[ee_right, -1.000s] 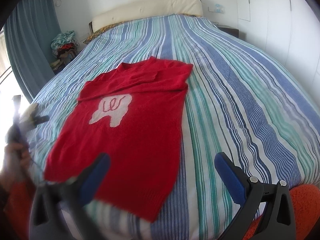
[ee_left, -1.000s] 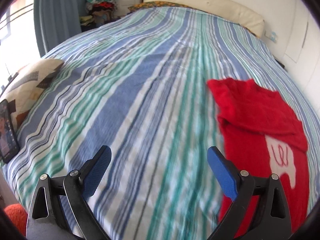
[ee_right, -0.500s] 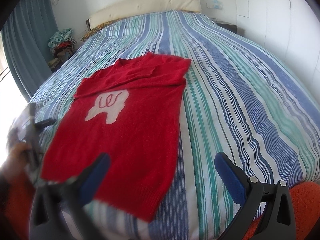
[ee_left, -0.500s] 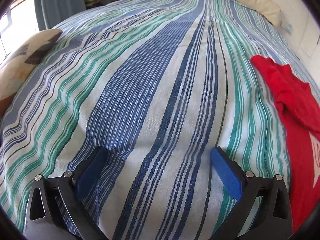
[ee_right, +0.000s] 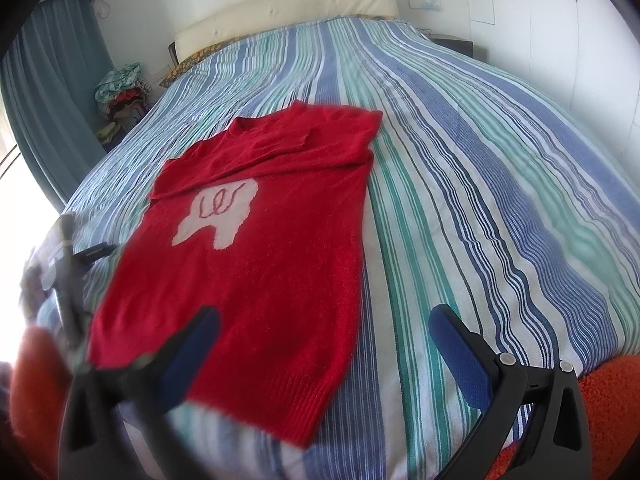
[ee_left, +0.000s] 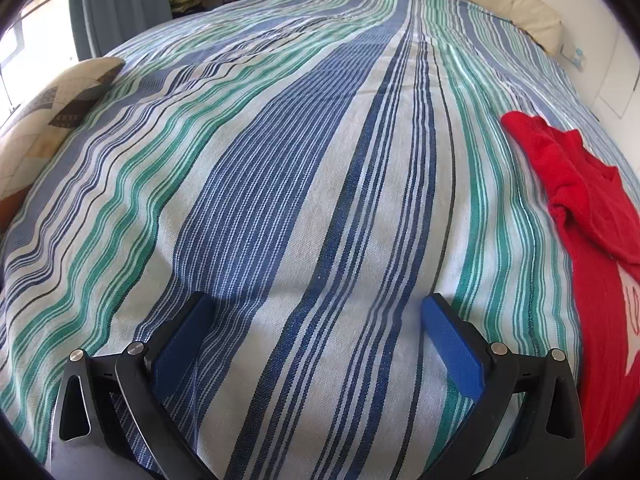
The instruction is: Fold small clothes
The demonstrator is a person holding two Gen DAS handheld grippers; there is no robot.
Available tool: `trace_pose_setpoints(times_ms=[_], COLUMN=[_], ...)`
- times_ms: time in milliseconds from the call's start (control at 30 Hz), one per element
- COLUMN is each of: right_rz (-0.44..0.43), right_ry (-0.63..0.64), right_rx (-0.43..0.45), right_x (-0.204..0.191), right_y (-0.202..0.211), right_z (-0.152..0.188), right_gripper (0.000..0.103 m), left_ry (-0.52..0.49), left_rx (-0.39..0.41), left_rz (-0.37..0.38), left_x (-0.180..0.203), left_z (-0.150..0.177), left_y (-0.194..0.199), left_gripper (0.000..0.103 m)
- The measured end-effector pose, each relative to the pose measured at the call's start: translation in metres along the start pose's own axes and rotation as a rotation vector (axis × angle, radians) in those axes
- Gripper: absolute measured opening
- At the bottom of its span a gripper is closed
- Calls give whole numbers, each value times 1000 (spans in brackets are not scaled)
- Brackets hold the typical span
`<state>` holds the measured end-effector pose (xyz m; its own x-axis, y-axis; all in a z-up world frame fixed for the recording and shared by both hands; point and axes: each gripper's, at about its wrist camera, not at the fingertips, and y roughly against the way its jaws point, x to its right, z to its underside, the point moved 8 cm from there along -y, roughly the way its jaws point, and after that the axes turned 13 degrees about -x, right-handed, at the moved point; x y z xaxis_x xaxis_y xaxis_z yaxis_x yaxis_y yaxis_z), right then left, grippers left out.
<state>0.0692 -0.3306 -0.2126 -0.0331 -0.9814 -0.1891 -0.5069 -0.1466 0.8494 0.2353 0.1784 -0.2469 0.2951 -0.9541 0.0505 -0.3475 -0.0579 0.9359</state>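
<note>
A red knitted sweater (ee_right: 272, 240) with a white patch lies flat on the striped bedspread (ee_right: 480, 208), both sleeves folded across its chest. My right gripper (ee_right: 324, 324) stands open just above the sweater's hem, nothing between its blue pads. In the left wrist view the sweater (ee_left: 592, 220) fills the right edge. My left gripper (ee_left: 316, 320) is open and low over bare bedspread (ee_left: 280, 160), to the left of the sweater. The left gripper (ee_right: 76, 256) also shows blurred at the right wrist view's left edge.
A patterned cushion (ee_left: 52, 112) lies at the bed's left side. A cream headboard (ee_right: 288, 8) and a heap of clothes (ee_right: 124, 92) by the blue curtain (ee_right: 52, 96) are at the far end. An orange sleeve (ee_right: 608, 400) shows bottom right.
My left gripper has dropped low and close to the bedspread, left of the sweater, so a phone seen earlier has left its view. The right gripper edged slightly closer to the hem.
</note>
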Motion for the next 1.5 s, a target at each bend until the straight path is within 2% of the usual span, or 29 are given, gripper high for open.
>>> trace_pose_setpoints(times_ms=[367, 1500], right_rz=[-36, -50], right_ry=[-36, -39], right_rx=[-4, -10], right_x=[6, 5], right_y=[-2, -2], right_z=[-1, 0], right_gripper=[102, 102], left_ry=[0, 0], left_rx=[0, 1], left_rz=[0, 0], left_x=[0, 0], left_z=[0, 0], left_y=[0, 0], left_gripper=[103, 103])
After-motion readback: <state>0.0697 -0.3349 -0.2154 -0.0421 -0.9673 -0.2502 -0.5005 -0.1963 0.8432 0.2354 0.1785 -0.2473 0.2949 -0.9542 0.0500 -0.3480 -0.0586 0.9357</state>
